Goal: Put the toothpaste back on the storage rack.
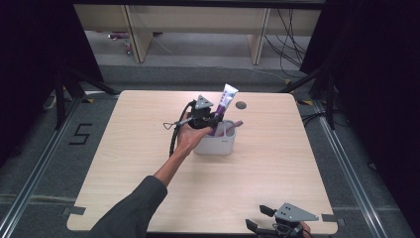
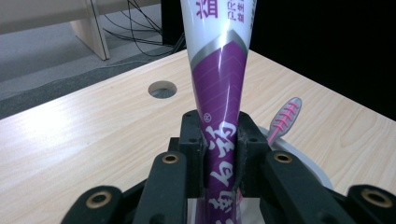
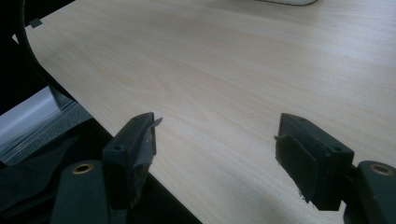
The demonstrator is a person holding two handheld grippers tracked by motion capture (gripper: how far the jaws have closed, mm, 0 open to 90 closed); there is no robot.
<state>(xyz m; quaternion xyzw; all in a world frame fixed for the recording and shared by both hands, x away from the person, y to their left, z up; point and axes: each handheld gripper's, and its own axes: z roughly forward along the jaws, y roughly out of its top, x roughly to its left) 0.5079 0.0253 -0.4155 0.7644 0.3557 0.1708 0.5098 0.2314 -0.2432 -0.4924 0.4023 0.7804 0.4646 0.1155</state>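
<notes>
- Furthest left in the high view, our left gripper [image 1: 214,120] has its jaws pressed against both sides of one purple-and-white toothpaste tube [image 1: 225,100]; the left gripper view shows the pads pinching the tube [image 2: 219,121] at its purple lower part.
- The tube stands tilted, its lower end inside the white holder [image 1: 216,144] near the middle of the table [image 1: 277,168], its flat end up.
- We judge the placing nearly done: the tube is in the holder but not yet released.
- We count one toothbrush [image 2: 285,119] in the holder, just beside the tube, and one holder.
- At the right, at the near table edge, our right gripper [image 3: 217,144] rests with jaws spread, holding nothing.
</notes>
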